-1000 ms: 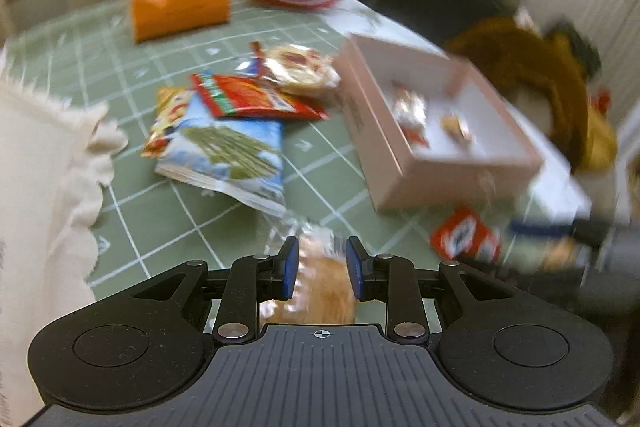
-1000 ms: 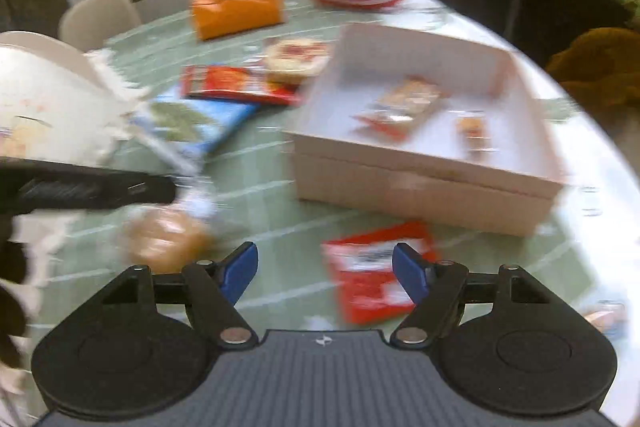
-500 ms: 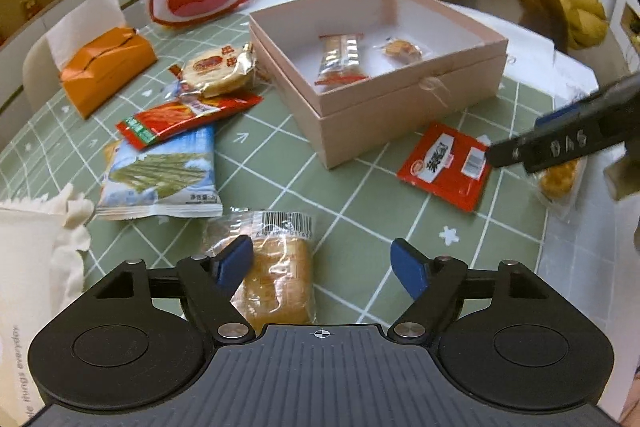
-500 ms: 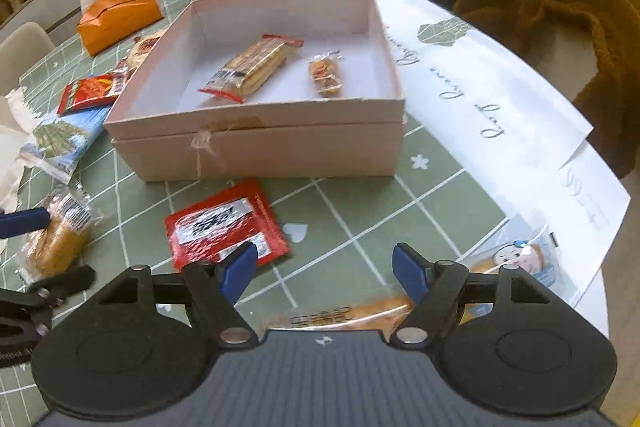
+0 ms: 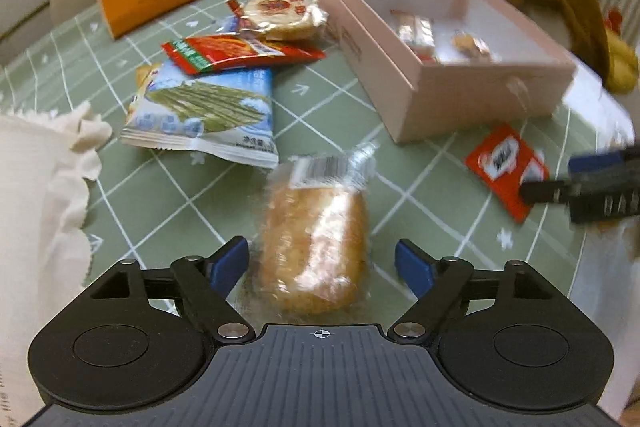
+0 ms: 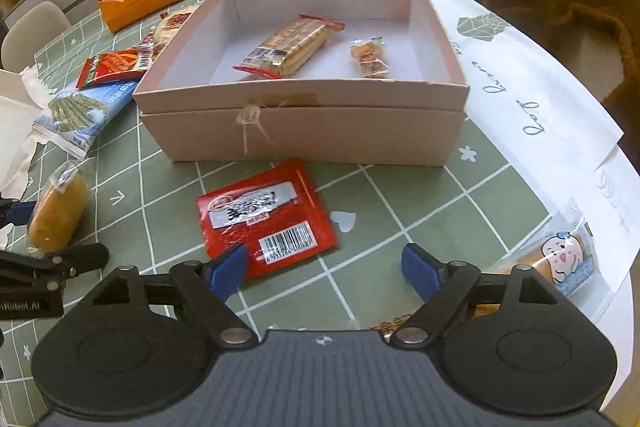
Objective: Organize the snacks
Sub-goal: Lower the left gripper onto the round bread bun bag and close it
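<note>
Left gripper [image 5: 322,265] fingers now spread around bread packet [image 5: 316,239], no longer pinching; right gripper [image 6: 322,265] likewise spread.

The left gripper [image 5: 322,265] is wide open now, where a second ago its jaws sat pinched close around the wrapped bread [image 5: 316,247]. The bread lies between the spread fingers, centred at twelve o'clock of the gripper rather than off at ten o'clock as it was half a second back. Over in the right wrist view, the right gripper [image 6: 322,265] has pulled back from the worktop edge: the red packet [image 6: 266,215] now sits at twelve o'clock just ahead of its jaws, not off at ten, and the cartoon-face packet [image 6: 560,259] has slid out to three o'clock.
</note>
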`<state>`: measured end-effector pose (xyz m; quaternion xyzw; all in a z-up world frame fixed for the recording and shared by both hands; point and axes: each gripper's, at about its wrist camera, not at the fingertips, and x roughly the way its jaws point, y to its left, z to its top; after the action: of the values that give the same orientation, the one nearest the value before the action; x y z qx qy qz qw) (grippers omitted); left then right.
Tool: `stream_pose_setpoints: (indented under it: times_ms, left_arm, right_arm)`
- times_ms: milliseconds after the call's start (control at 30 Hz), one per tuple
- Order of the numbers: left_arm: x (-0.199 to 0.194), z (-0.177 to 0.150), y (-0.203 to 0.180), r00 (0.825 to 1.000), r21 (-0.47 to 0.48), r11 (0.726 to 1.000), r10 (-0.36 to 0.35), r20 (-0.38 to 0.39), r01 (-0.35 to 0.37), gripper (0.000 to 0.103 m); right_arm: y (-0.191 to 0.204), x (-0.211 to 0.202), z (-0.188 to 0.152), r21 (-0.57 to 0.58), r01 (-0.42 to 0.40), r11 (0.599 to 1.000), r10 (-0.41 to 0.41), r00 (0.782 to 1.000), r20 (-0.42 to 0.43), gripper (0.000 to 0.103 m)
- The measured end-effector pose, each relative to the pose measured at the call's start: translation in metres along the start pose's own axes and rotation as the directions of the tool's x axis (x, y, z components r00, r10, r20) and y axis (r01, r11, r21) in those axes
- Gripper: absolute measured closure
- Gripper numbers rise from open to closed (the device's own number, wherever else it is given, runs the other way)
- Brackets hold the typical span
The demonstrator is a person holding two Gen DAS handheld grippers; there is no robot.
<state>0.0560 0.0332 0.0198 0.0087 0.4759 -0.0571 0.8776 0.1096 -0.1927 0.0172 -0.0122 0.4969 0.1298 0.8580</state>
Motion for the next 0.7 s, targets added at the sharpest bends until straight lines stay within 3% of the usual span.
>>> stream_pose_setpoints:
  times_ms: [133,200,233,333,567,700]
  left_arm:
    - [0.002,0.003,0.012,0.999,-0.067,0.997,-0.042,0.010,0.043,0.022]
    - [0.000,0.002,0.017,0.997,-0.097,0.992,-0.078,0.027,0.080,0.029]
    - [-0.002,0.001,0.021,0.995,-0.117,0.988,-0.099,0.033,0.103,0.032]
    - [-0.006,-0.002,0.028,0.989,-0.161,0.976,-0.140,0.037,0.144,0.038]
    - [-0.011,-0.005,0.017,0.985,-0.141,0.975,-0.171,0.022,0.172,0.042]
    - [-0.016,-0.008,0.010,0.980,-0.148,0.969,-0.197,0.018,0.198,0.043]
  right_arm:
    - [0.011,0.001,0.001,-0.022,-0.021,1.000,0.021,1.000,0.015,0.020]
    - [0.020,0.001,0.001,-0.051,-0.034,0.998,0.035,0.999,0.027,0.027]
    - [0.025,0.000,0.001,-0.069,-0.048,0.996,0.051,0.998,0.032,0.036]
    - [0.037,-0.002,0.001,-0.100,-0.080,0.992,0.083,0.996,0.026,0.046]
    - [0.048,-0.013,-0.014,-0.160,-0.143,0.977,0.146,0.989,0.006,0.061]
    - [0.049,-0.024,-0.030,-0.228,-0.170,0.959,0.170,0.985,-0.017,0.062]
